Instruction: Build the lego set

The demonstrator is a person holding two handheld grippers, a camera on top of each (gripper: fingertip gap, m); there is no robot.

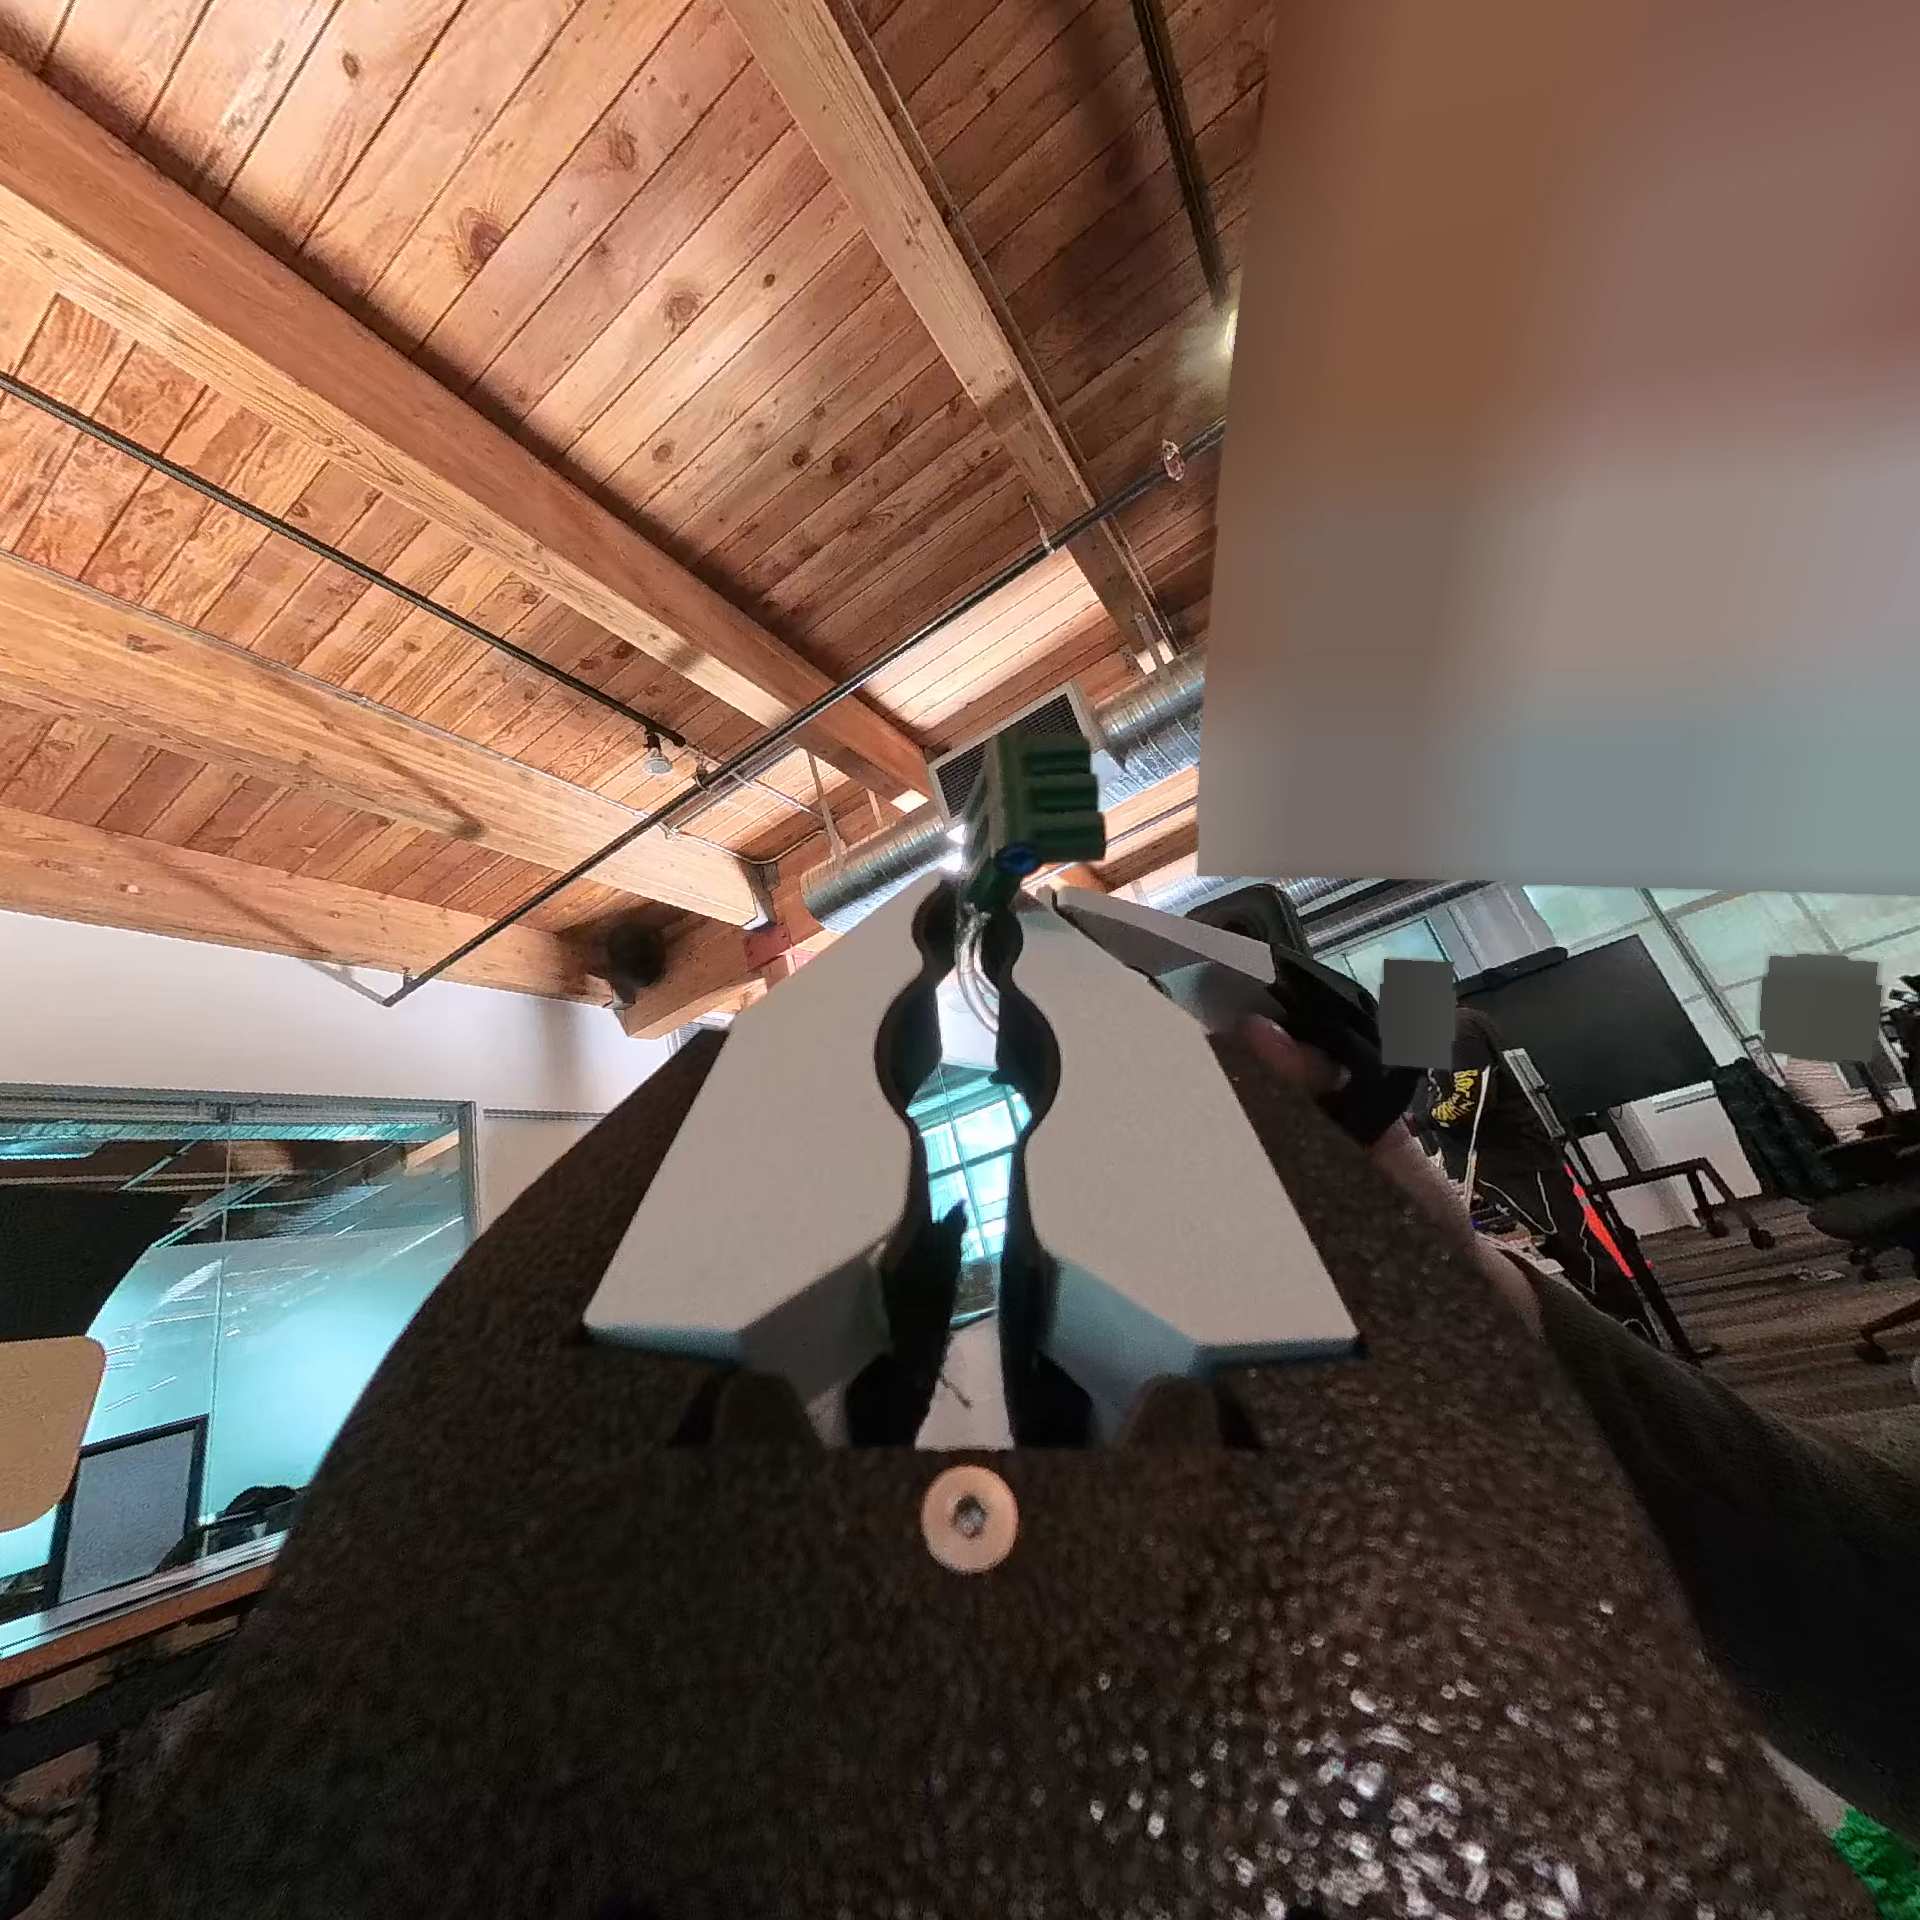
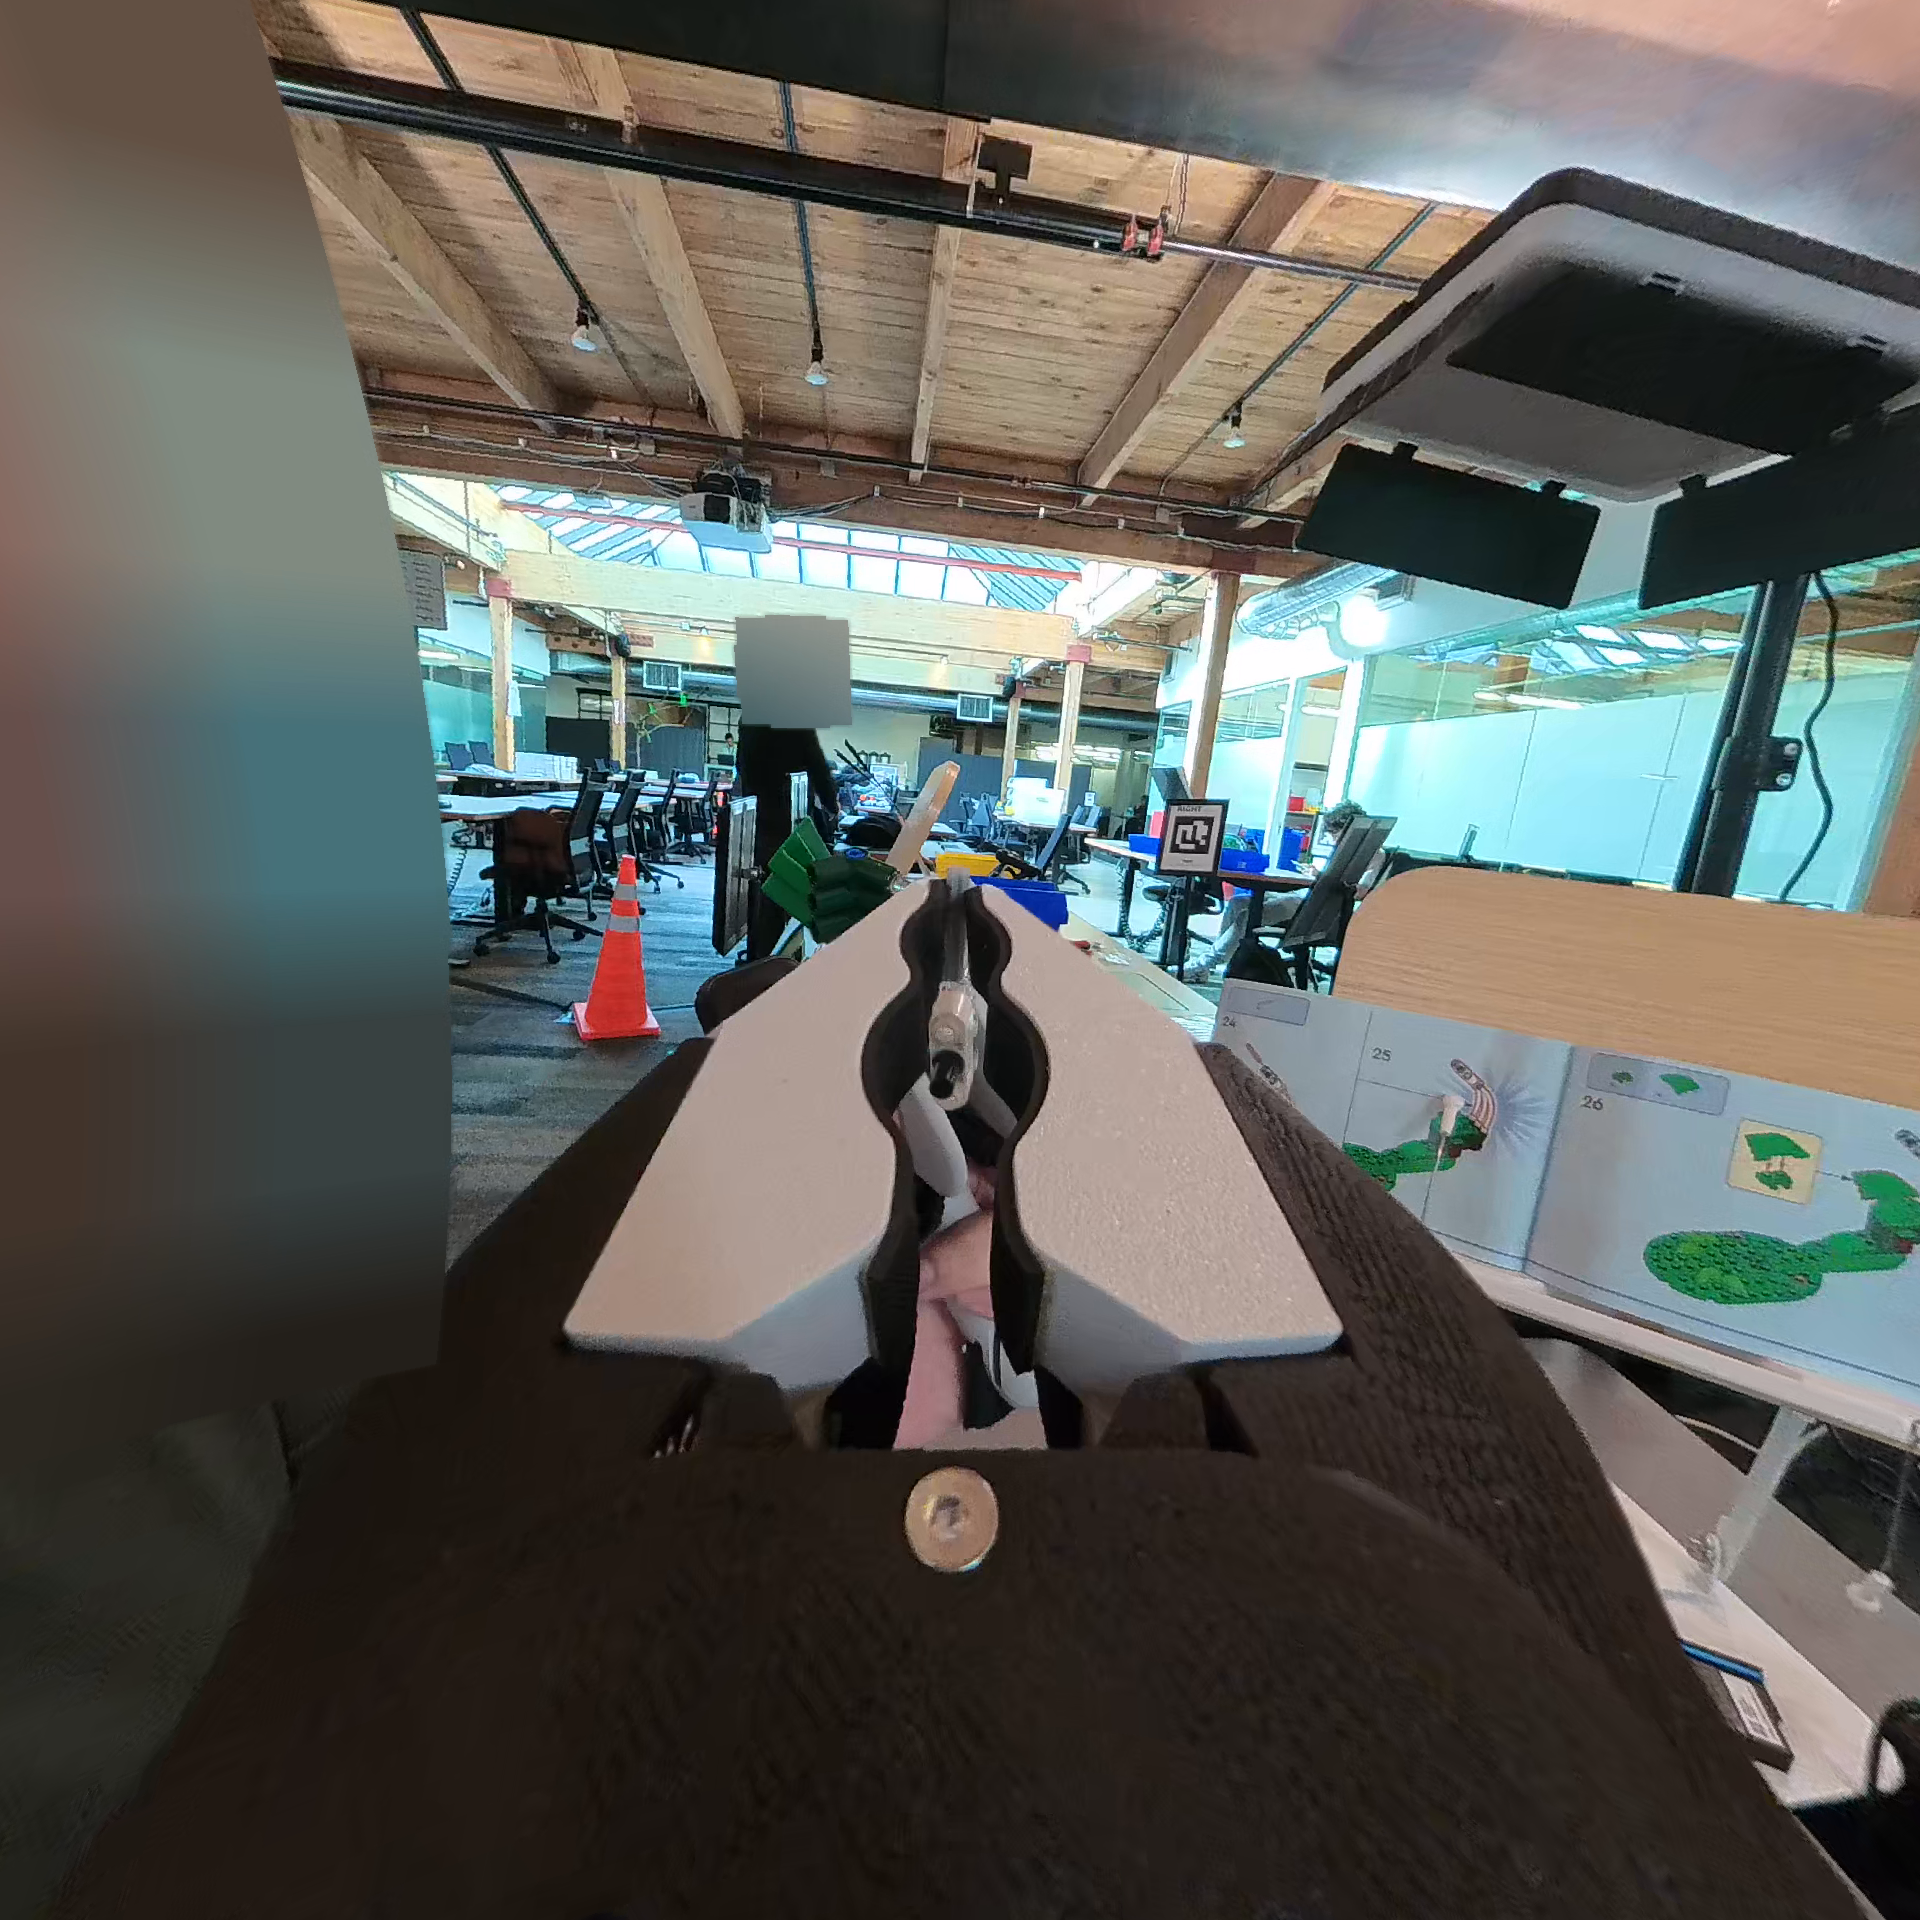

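Note:
My left gripper (image 1: 987, 906) points up at the ceiling and is shut on the stem of a small lego build: a green ridged block (image 1: 1047, 805) with a blue pin (image 1: 1013, 860) under it. The right gripper's grey tip (image 1: 1065, 902) reaches in from the right, almost touching that stem. In the right wrist view my right gripper (image 2: 954, 891) is shut on a thin light-grey lego piece (image 2: 951, 1023) lying along the gap between its fingers. The green build (image 2: 821, 883) sits just left of its tip, beside a tan piece (image 2: 925, 810). A hand shows through the gap.
An open instruction booklet (image 2: 1662, 1174) stands at the right on a white table (image 2: 1766, 1387) before a wooden divider (image 2: 1662, 956). An overhead rig on a black pole (image 2: 1662, 343) hangs at the upper right. An orange cone (image 2: 620, 956), desks, chairs and people stand farther off.

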